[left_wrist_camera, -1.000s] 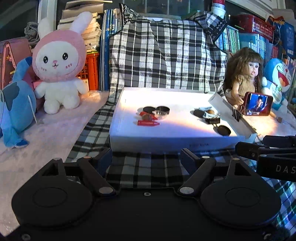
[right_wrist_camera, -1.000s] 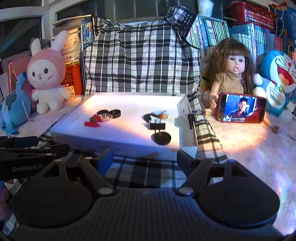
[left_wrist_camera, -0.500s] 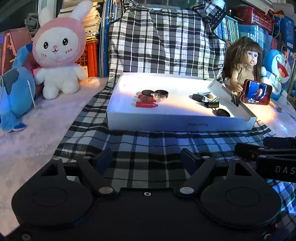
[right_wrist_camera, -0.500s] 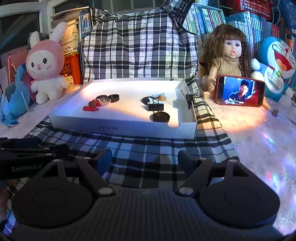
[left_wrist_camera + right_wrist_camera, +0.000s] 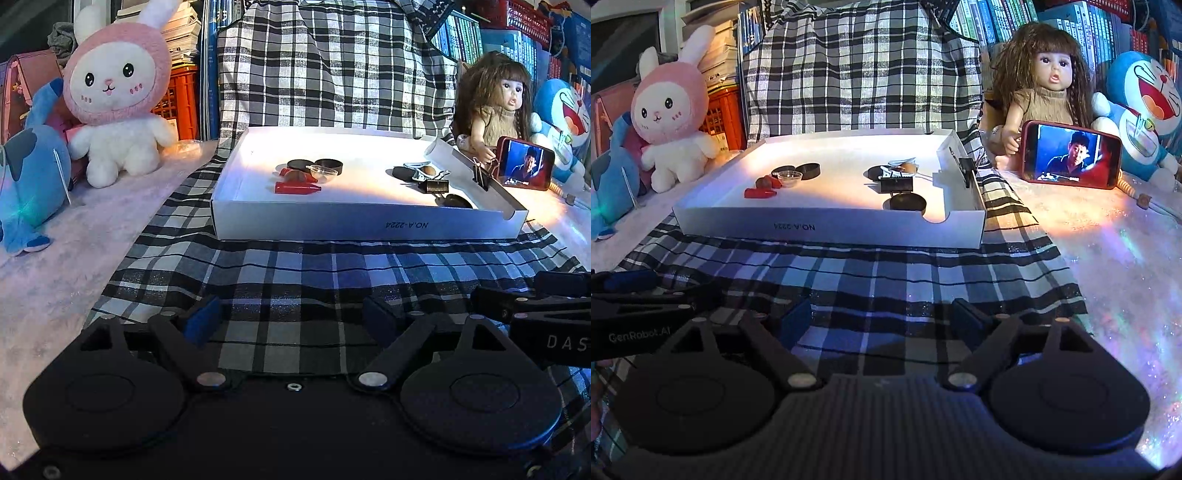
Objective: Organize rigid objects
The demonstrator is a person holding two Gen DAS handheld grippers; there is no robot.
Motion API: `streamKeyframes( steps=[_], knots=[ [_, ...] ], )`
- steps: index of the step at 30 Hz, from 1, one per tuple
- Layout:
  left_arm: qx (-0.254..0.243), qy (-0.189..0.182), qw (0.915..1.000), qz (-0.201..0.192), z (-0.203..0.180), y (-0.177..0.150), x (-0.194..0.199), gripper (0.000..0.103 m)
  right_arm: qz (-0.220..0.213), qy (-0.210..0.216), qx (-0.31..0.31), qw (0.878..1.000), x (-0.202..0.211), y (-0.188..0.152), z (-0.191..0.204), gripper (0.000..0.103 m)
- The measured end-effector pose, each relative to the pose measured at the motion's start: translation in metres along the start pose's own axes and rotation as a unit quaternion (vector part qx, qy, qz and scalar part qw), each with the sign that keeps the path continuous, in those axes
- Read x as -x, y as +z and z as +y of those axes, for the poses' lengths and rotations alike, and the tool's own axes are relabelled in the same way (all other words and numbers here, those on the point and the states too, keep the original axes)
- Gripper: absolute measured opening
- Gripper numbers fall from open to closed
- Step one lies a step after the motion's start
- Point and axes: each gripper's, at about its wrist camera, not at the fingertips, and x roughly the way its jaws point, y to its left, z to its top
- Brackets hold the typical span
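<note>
- Left wrist view: the left hand-held gripper (image 5: 291,317) hangs low over the plaid cloth (image 5: 332,266), jaws spread, opening further, nothing between them
- Right wrist view: the right hand-held gripper (image 5: 886,317) does likewise, jaws widening and empty, well short of the white tray (image 5: 827,225)
- The small rigid objects lie inside the tray in 2 clusters: a red piece (image 5: 297,189) with a clear cup (image 5: 323,172) on the left, a binder clip (image 5: 897,184) and a dark disc (image 5: 907,202) on the right
- Risk: the clusters are tight, so wide jaws could knock neighbours aside
- Risk: fingers could catch the tray's front wall and shove it across the loose cloth
- Risk: both hand-held grippers sit close together and might collide
</note>
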Motion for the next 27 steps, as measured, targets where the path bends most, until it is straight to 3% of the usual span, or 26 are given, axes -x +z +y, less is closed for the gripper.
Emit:
streamKeyframes(
  steps=[13,27],
  knots=[
    [0.002,0.005,1.0000,0.004,-0.0005,0.0004,-0.0046,0.094,0.005,0.008,0.006,1.000,-0.0051,-0.0003,0.0038,0.101],
    [0.011,0.015,0.9998,0.012,0.0024,0.0009,-0.0074,0.103,0.011,-0.011,0.006,1.000,-0.0070,-0.0007,0.0056,0.103]
  ],
)
